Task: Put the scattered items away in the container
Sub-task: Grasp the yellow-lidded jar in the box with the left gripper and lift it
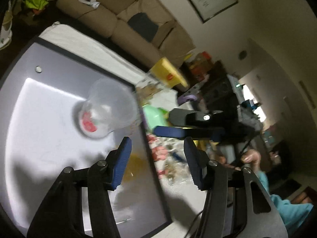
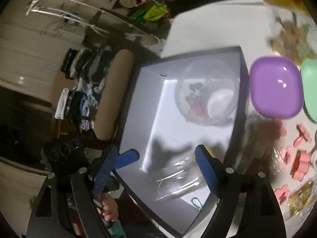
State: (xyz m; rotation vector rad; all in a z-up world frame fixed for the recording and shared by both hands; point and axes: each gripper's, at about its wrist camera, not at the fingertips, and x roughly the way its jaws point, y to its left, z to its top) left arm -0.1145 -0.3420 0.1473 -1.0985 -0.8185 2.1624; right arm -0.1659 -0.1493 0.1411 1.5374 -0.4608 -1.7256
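A dark-rimmed box with a pale inside [image 1: 49, 103] stands on the white table. A clear plastic cup with red and white contents [image 1: 103, 111] lies in it, with crinkled clear wrapping near my fingers. My left gripper [image 1: 156, 162] is open and empty above the box's right rim. In the right wrist view the same box [image 2: 138, 119] holds the clear cup [image 2: 206, 95], clear wrapping [image 2: 178, 180] and a green clip [image 2: 196, 202]. My right gripper [image 2: 158, 170] is open and empty over the box. Pink cutters [image 2: 297, 158] and gold wrappers [image 2: 301, 198] lie outside the box.
A purple dish [image 2: 275, 87] and a green dish [image 2: 311, 91] sit right of the box. A yellow box [image 1: 168, 73] stands behind. A beige sofa [image 1: 122, 19] is beyond the table. The other gripper [image 1: 198, 127] reaches in from the right.
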